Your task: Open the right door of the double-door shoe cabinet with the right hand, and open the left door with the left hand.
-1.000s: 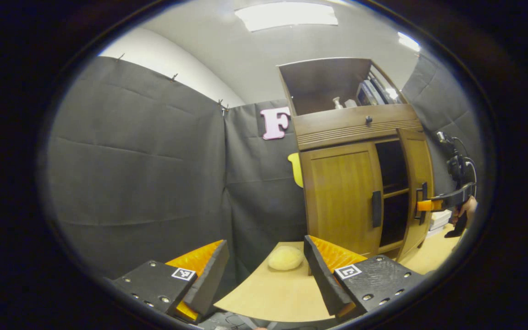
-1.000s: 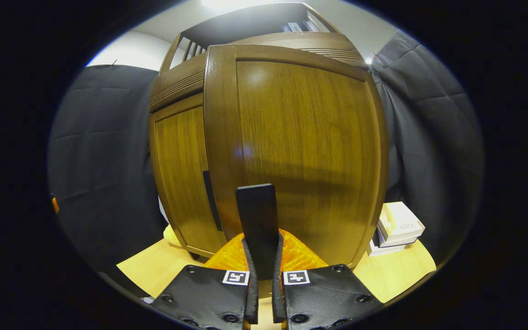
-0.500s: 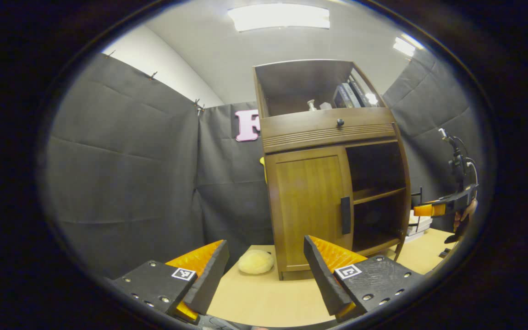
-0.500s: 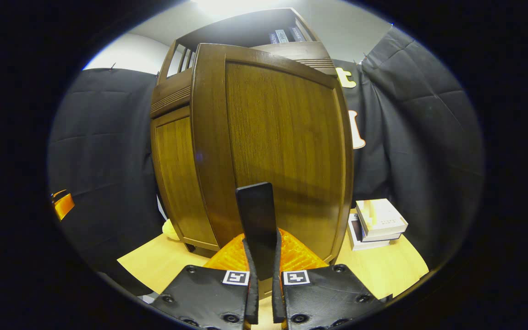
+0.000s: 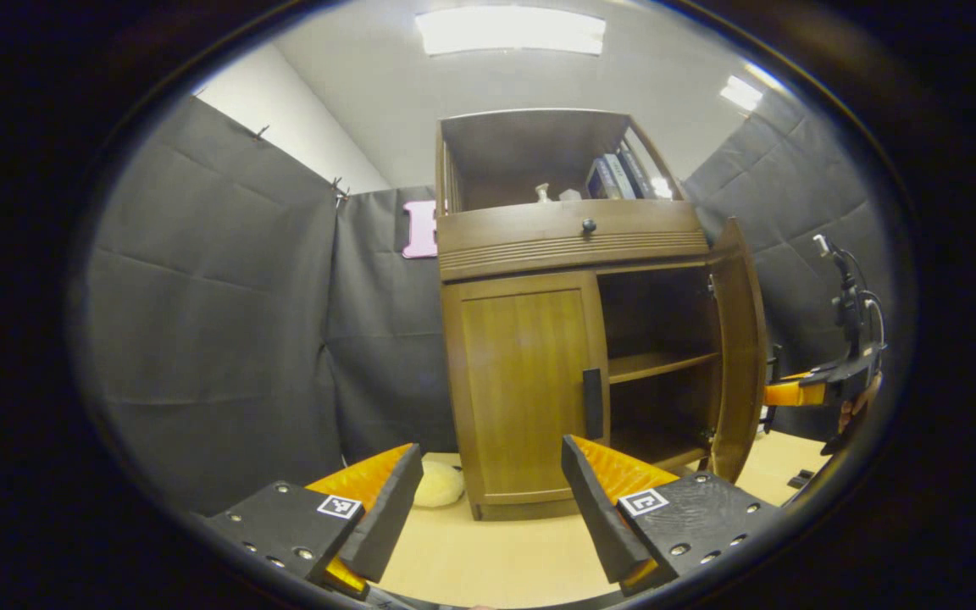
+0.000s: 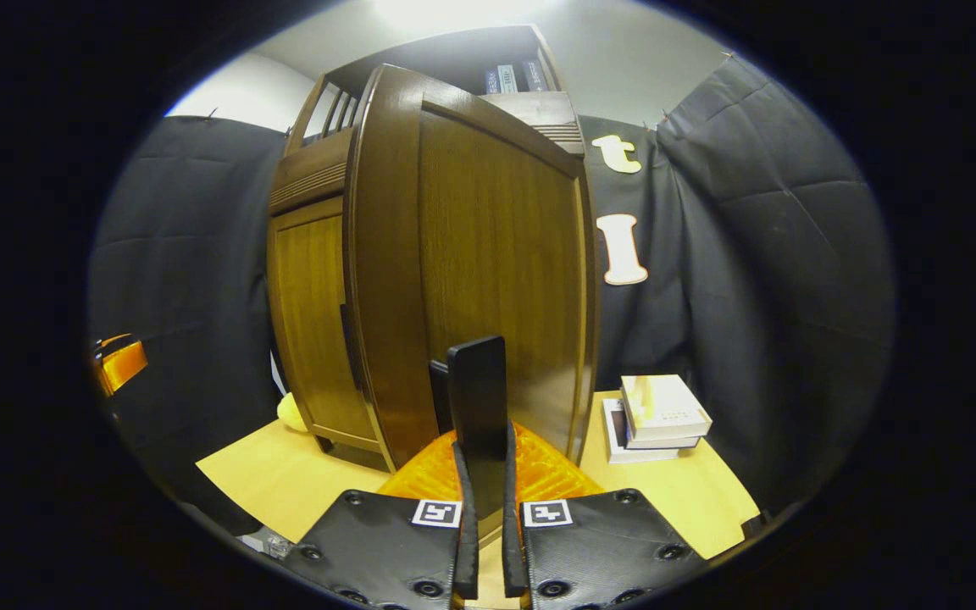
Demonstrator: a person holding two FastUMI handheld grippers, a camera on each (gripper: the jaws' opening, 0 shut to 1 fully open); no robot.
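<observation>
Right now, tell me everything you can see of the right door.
The right door is glossy brown wood, a framed panel with a curved top. It stands swung wide open, hinged on the cabinet's right side, baring dark shelves. Its black bar handle runs upright near the free edge, and the right gripper is shut on it.

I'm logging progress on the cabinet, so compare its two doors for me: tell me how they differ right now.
The right door is swung wide open, baring dark shelves; the left door sits shut, flush in the frame. The right door's handle is clamped between the right gripper fingers; the left door's handle is untouched, with the left gripper open and short of it. Both are brown wood panels with dark vertical handles.
</observation>
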